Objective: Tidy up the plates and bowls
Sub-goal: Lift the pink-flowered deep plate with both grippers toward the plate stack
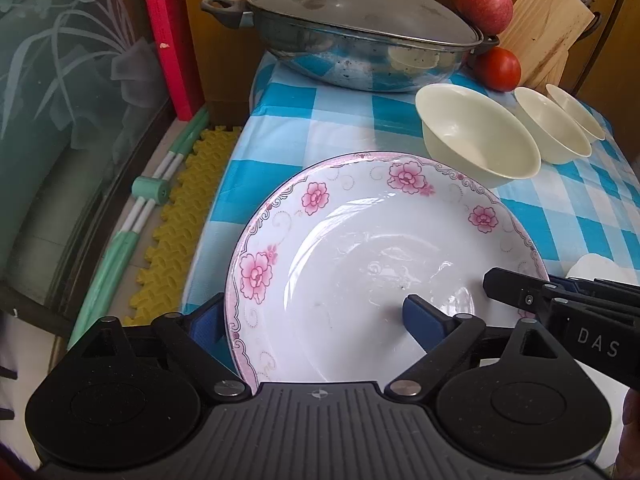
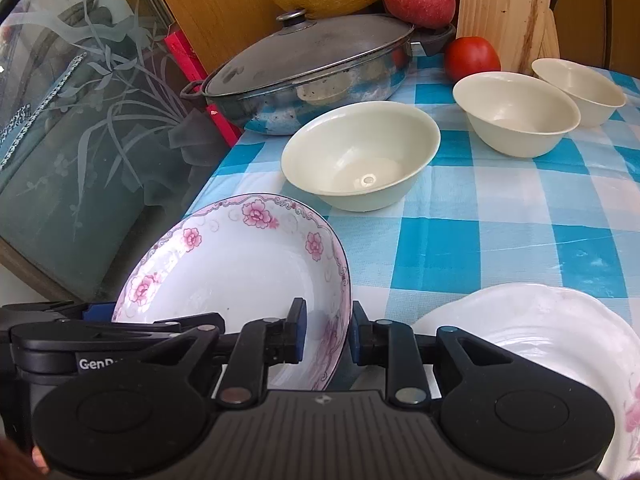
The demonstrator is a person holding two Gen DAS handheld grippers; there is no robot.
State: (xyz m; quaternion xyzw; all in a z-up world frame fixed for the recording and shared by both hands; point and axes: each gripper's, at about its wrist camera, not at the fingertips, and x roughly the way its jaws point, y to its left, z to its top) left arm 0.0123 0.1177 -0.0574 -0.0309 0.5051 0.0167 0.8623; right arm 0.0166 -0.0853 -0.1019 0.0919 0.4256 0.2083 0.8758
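Our right hand-held gripper [image 2: 329,334] barely straddles the flowered plate [image 2: 240,276] rim; left hand-held gripper [image 1: 320,320] gapes wide, so it could slip onto the desk [image 2: 500,240].

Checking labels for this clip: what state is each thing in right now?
Flowered plate: tilted, empty, rim between both tools' fingers.
Left tool: open wide across the plate's edge.
Right tool: slightly open around the rim.
Cream bowls: upright, empty, unstacked.
White plate: lying on the table, empty.
Pot: lid on.
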